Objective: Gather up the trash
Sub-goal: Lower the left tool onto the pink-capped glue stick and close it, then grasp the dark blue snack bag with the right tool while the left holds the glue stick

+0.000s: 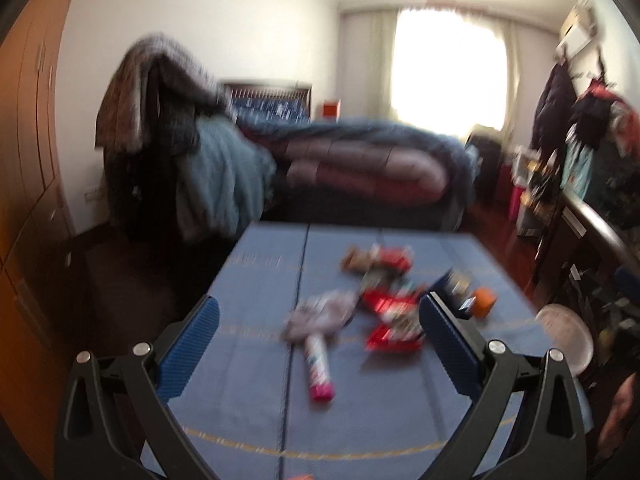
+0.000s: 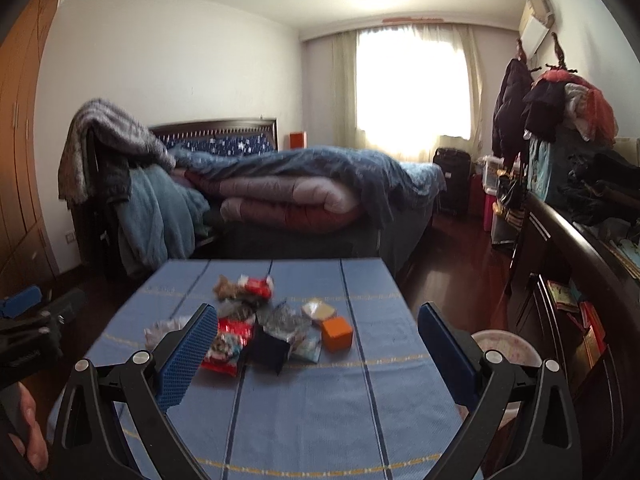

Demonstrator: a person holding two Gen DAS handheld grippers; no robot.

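A pile of trash lies on a blue-clothed table point(image 2: 304, 420): red snack wrappers point(image 2: 228, 344), a dark box point(image 2: 270, 350), an orange box point(image 2: 337, 334), crumpled foil and paper. In the left wrist view the same table point(image 1: 240, 420) holds red wrappers point(image 1: 394, 320), a white-and-pink tube point(image 1: 318, 364) and the orange box point(image 1: 484, 300). My left gripper point(image 1: 320, 320) is open and empty above the near side of the table. My right gripper point(image 2: 318, 328) is open and empty, short of the pile. The left gripper's body point(image 2: 24, 332) shows at the far left.
A round pale bin point(image 2: 506, 350) stands at the table's right side, also in the left wrist view point(image 1: 568, 336). A bed with piled quilts point(image 2: 288, 192) lies beyond the table. A dark sideboard point(image 2: 580, 264) with clutter runs along the right.
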